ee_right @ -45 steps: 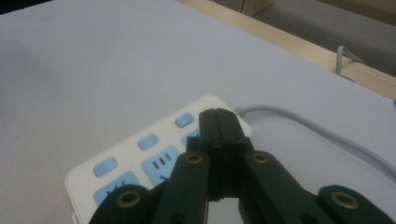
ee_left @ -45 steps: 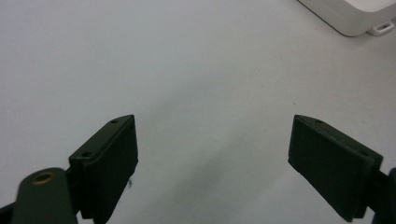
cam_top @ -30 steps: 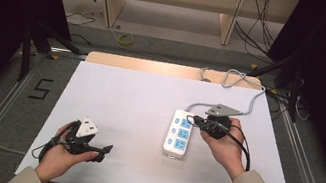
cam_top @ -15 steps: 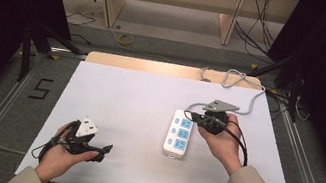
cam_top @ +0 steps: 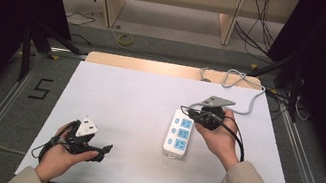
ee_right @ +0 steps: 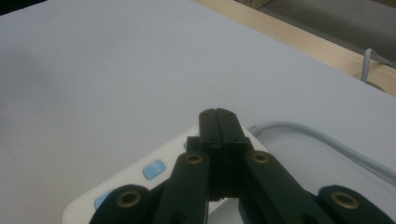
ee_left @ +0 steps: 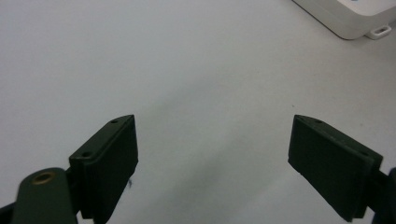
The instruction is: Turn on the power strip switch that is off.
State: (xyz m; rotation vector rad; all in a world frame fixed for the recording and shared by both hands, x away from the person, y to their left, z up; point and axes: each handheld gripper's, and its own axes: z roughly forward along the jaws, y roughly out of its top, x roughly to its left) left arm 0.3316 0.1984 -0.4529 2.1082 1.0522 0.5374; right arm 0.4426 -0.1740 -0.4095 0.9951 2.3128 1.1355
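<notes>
A white power strip (cam_top: 179, 134) with blue sockets lies right of the table's middle, its long side running front to back. Its grey cable (cam_top: 250, 104) leaves the far end and curls off toward the back right. My right gripper (cam_top: 201, 116) is shut with nothing between its jaws, and its tips hover over the strip's far end (ee_right: 140, 182), beside the cable (ee_right: 322, 140). My left gripper (cam_top: 104, 150) rests low at the front left, open and empty. In the left gripper view its jaws (ee_left: 212, 135) stand wide over bare table, with a corner of the strip (ee_left: 345, 16) far off.
The white table top (cam_top: 129, 96) has a wooden strip (cam_top: 155, 66) along its back edge. A white piece (cam_top: 87, 127) sits on top of the left gripper's body. Shelving legs and loose cables (cam_top: 257, 32) lie on the floor beyond the table.
My right gripper has edged slightly toward the strip's far end, still shut. The left hand has stayed where it was.
</notes>
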